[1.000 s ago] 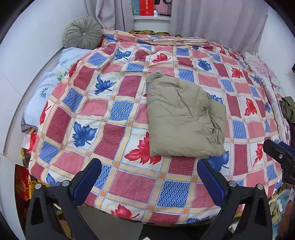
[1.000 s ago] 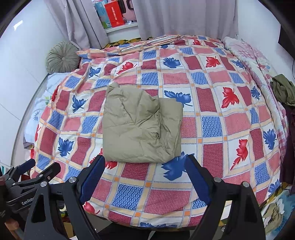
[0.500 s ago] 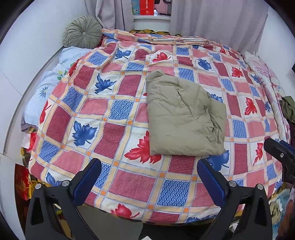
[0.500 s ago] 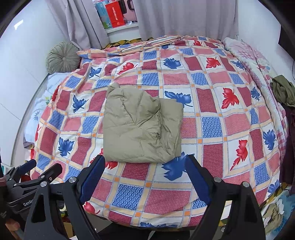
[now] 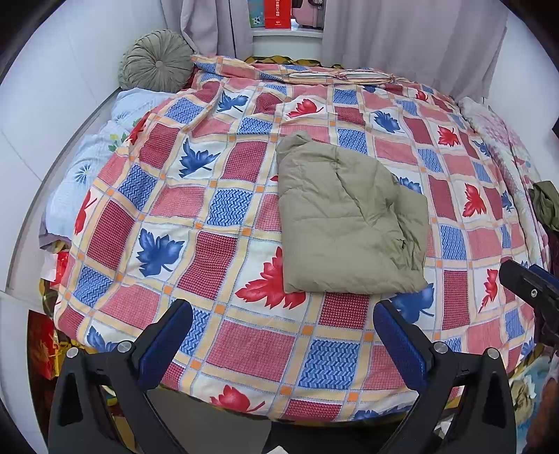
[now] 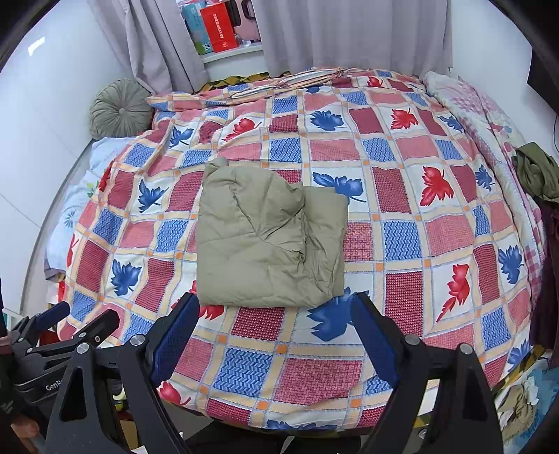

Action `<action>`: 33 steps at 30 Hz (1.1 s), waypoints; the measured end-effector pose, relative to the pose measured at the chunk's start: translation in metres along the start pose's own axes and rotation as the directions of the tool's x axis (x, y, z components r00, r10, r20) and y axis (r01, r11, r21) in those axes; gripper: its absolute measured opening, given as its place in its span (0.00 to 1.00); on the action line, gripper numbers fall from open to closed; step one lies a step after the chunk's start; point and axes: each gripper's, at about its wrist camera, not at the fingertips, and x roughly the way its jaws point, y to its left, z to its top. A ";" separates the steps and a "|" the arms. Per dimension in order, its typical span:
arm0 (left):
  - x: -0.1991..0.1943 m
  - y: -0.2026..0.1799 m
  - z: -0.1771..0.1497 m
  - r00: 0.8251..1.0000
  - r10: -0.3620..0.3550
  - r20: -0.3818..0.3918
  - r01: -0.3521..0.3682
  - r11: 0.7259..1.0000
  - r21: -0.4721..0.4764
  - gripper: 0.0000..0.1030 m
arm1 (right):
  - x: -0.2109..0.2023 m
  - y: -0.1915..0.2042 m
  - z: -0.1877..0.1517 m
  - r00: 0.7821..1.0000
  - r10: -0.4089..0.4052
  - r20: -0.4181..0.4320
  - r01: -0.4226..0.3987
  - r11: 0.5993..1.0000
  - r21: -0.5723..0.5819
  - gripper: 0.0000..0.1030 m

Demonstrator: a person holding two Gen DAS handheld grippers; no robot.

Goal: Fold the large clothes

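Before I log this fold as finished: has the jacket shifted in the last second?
No. The jacket covers the same red leaf on the quilt as before.

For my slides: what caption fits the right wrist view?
Open right gripper hovering before a folded olive padded jacket on a leaf-patterned quilt.

The left gripper (image 6: 70, 321), seen at the lower left edge of the right wrist view, carries white lettering on its black body that reads "GenR", cut off by the finger in front of it. The red box (image 6: 218, 29) on the window sill bears white print, too small to read. No other text is legible.
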 end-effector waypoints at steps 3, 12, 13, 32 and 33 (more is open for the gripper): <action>0.000 0.000 0.000 1.000 0.000 0.001 0.000 1.000 -0.001 1.00 | 0.000 0.001 0.000 1.000 0.001 -0.001 -0.001 1.000 -0.001 0.87; 0.000 0.000 0.000 1.000 0.002 0.000 -0.002 1.000 -0.001 1.00 | 0.000 0.002 -0.002 1.000 -0.002 -0.001 0.002 1.000 0.002 0.87; 0.000 0.000 0.000 1.000 0.001 0.000 -0.001 1.000 0.000 1.00 | 0.000 0.002 -0.002 1.000 -0.002 -0.001 0.002 1.000 0.002 0.87; 0.001 0.000 0.001 1.000 0.001 0.000 -0.001 1.000 0.000 1.00 | 0.001 0.001 -0.002 1.000 -0.002 -0.001 0.002 1.000 0.002 0.87; 0.001 0.000 0.001 1.000 0.001 0.000 -0.001 1.000 0.000 1.00 | 0.001 0.002 -0.002 1.000 -0.003 -0.001 0.003 1.000 0.002 0.87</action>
